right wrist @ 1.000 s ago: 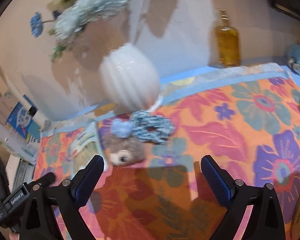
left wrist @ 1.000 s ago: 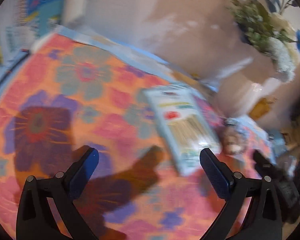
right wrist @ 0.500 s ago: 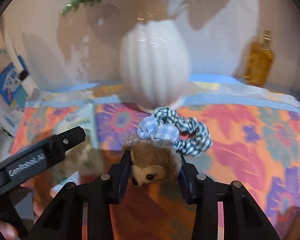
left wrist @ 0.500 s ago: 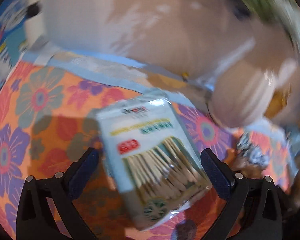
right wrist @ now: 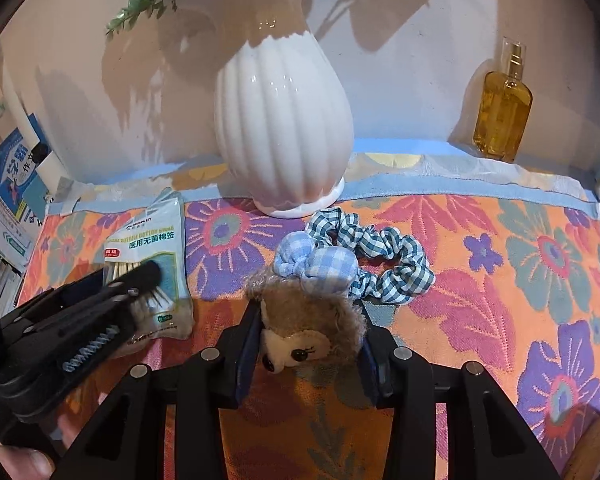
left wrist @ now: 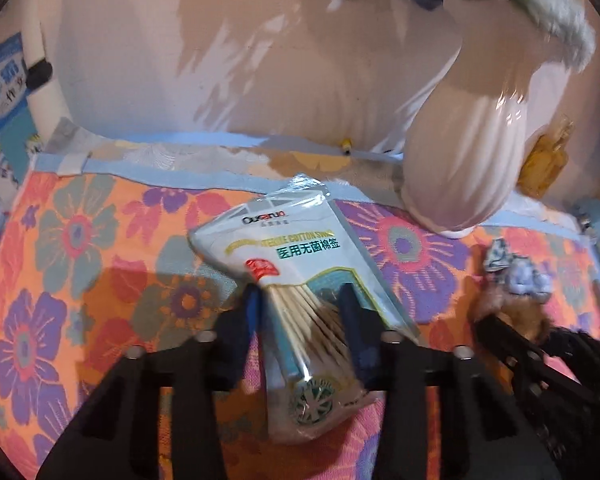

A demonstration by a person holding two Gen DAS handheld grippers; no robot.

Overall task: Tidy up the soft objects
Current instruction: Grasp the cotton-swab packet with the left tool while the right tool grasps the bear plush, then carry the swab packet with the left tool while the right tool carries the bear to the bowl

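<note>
Left gripper (left wrist: 300, 308) clamped on the lower half of the cotton swab pack (left wrist: 296, 280), jaws just closed in on it — pack lying flat on the flowery cloth (left wrist: 80, 264). Right gripper (right wrist: 310, 340) squeezing the plush toy (right wrist: 308, 320) by the head, blue gingham bow on top. Checked scrunchie (right wrist: 384, 264) touching the toy, white vase (right wrist: 282, 128) just behind, amber bottle (right wrist: 502, 114) by the wall.
</note>
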